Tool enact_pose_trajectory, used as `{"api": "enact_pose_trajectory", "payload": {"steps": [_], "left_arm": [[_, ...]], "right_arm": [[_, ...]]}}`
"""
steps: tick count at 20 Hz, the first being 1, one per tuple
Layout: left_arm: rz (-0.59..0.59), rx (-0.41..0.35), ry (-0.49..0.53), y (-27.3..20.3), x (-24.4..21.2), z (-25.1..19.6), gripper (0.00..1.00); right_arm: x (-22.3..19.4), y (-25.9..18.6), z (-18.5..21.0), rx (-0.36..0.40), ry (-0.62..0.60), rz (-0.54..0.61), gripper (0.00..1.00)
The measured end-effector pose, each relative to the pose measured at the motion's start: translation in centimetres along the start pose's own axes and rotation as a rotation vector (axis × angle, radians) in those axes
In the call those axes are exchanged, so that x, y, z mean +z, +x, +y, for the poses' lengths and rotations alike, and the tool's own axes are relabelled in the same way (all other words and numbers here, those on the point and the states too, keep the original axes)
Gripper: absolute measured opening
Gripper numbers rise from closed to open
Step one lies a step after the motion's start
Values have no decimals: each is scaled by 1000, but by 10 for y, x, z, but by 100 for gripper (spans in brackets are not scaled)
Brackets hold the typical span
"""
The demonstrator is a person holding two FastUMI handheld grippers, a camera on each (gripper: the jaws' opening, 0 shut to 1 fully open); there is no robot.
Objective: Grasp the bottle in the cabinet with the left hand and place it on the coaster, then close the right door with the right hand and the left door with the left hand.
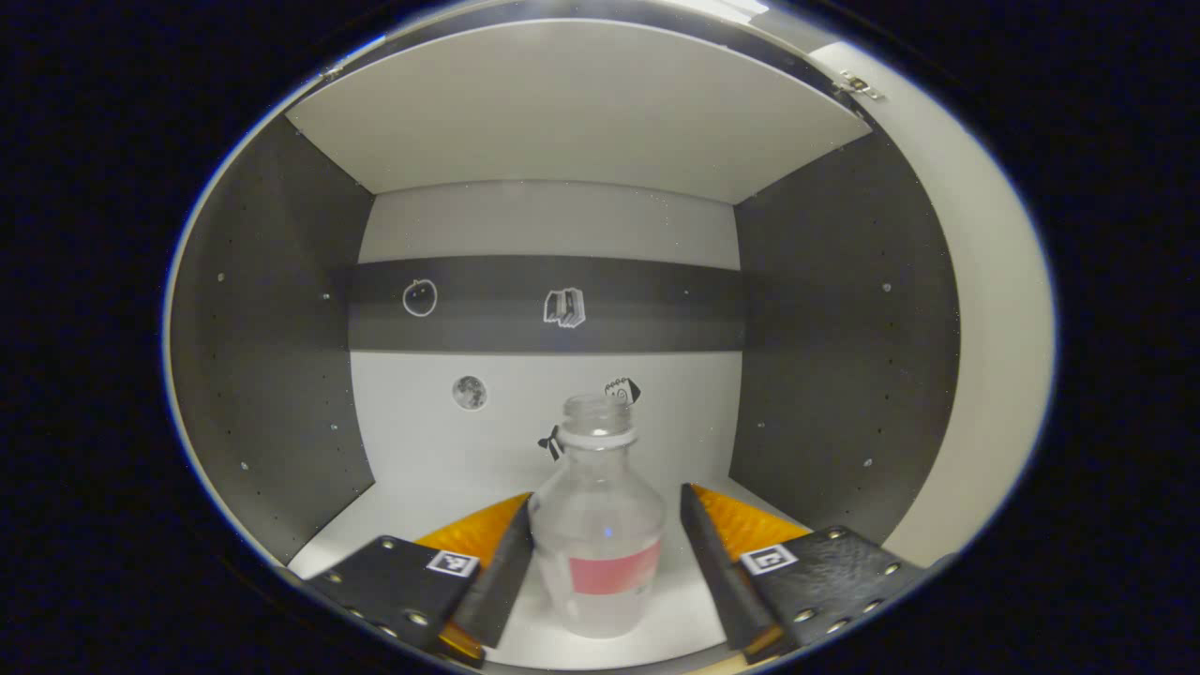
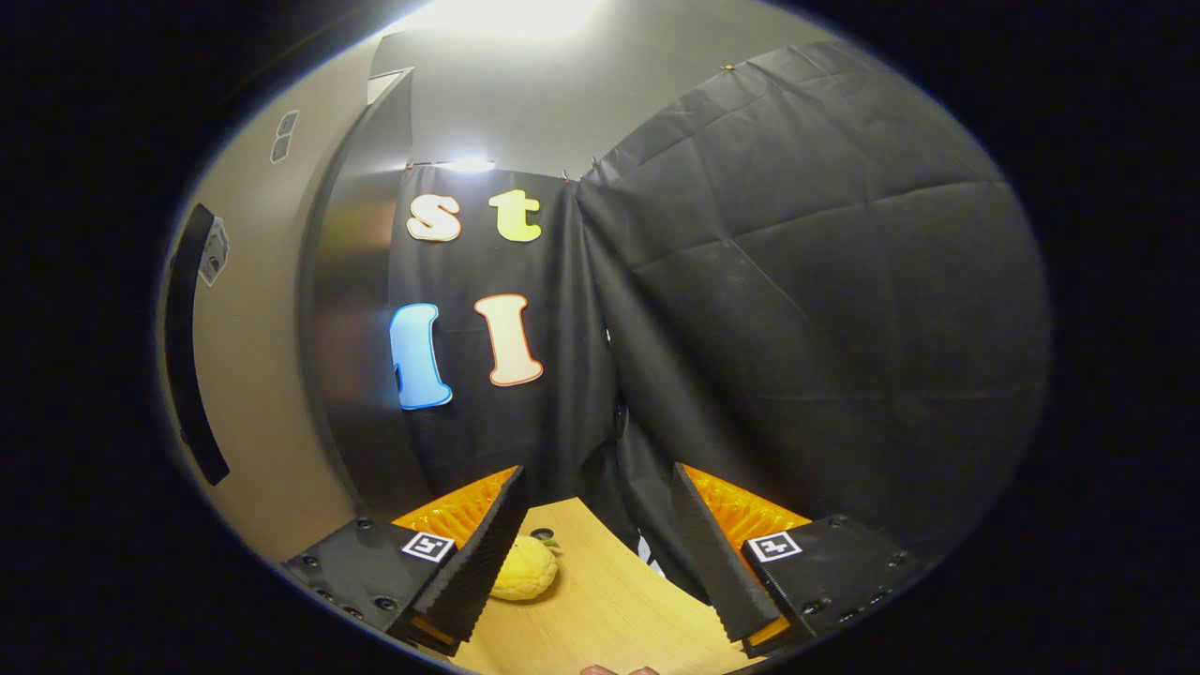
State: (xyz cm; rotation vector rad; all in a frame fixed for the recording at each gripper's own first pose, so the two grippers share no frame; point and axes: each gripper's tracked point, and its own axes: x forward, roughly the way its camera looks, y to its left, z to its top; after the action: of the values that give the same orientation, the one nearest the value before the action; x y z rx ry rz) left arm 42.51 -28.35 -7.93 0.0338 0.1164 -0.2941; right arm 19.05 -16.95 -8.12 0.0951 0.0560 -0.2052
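The bottle [image 1: 598, 525] is seen standing upright on the cabinet [image 1: 281, 375] floor, its long axis vertical and its open neck toward 12 o'clock in the left gripper view. The left claw [image 1: 600, 553] is held wide open around it: one finger is at 9 o'clock of the bottle and looks to touch its side or nearly so, the other at 3 o'clock is a little apart. Nothing is gripped yet. The bottle lies straight ahead between the fingers, so only a closing of the fingers is judged to be needed, with care that the light bottle is not tipped.

The right claw [image 2: 595, 553] is also open and empty, held over a wooden surface [image 2: 609, 600] where a yellow fruit [image 2: 525, 567] lies at 9 o'clock. A door [image 2: 253, 375] stands at 9 o'clock in that view.
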Motion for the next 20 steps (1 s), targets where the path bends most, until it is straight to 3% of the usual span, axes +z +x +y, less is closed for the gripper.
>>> {"api": "enact_pose_trajectory", "payload": {"steps": [1,8,13,16,18,20], "left_arm": [[-4,-5,-16,6,-1,-1,69],[-27,5,12,-26,18,-2,67],[-110,-76,41,-82,53,-19,66],[-156,-154,-5,-123,69,-28,66],[-166,-166,-10,-141,69,-20,70],[-157,-184,-5,-163,66,-20,66]], "right_arm": [[0,-1,-3,-3,7,3,98],[-5,-14,-20,-26,-5,12,96],[-2,-31,-18,-19,-9,12,98],[7,-42,-14,-18,-3,-5,96],[13,-49,-11,-13,1,-23,96],[18,-56,-7,-6,0,-32,96]]}}
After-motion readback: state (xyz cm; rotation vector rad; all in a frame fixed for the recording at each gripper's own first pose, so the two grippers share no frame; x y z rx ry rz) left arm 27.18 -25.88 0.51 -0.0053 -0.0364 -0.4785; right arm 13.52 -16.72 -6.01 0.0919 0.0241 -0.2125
